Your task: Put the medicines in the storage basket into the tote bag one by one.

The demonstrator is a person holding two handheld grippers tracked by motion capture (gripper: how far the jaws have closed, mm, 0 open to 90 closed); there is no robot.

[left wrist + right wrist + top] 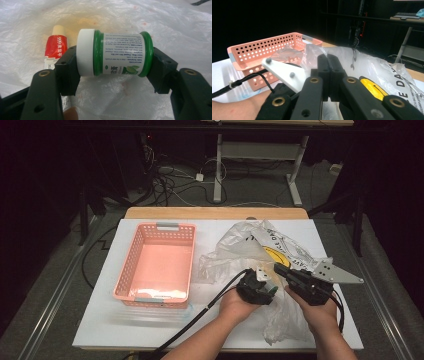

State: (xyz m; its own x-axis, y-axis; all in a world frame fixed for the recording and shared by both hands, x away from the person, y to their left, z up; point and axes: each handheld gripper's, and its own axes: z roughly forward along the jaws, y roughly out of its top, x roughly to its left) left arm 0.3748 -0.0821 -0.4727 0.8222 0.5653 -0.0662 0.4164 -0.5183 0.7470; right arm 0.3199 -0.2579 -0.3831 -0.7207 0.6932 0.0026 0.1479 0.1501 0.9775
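A green jar with a white screw cap and a printed label lies sideways between the jaws of my left gripper, which is shut on its two ends. Under it, inside the clear plastic bag, lies a red and white tube. In the high view the left gripper reaches into the crumpled bag at the table's middle right. Just to its right my right gripper rests against the bag with its jaws pressed together. Whether bag film is pinched between them I cannot tell.
A pink perforated basket stands on the left of the white table top; its wall shows beyond the left hand. Black cables trail from both grippers toward the near edge. A desk frame and floor cables lie beyond the far edge.
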